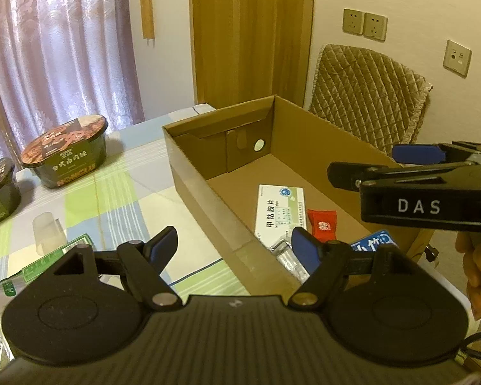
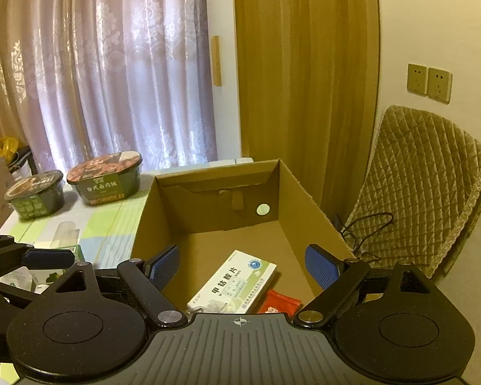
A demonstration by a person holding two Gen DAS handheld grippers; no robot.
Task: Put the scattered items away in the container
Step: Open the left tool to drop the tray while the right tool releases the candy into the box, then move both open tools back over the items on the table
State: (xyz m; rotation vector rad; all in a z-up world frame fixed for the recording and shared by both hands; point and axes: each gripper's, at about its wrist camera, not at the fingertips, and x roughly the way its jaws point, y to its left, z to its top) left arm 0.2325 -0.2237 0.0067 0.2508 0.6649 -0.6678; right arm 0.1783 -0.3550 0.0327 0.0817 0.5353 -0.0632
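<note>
Several items already lie inside the cardboard box (image 2: 304, 199): a medicine carton (image 2: 232, 284) and a red sachet (image 2: 279, 301). Two bowls (image 1: 67, 150) and a green packet (image 1: 45, 263) remain on the desk (image 1: 112, 192); left tongs (image 1: 234, 247) and right tongs (image 2: 243, 266) both gape, empty.

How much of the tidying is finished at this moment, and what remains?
Done: the medicine box, red sachet and a blue packet lie in the cardboard box. In hand: nothing; both left gripper and right gripper are open. Left: two instant-meal bowls and a green packet on the table.
</note>
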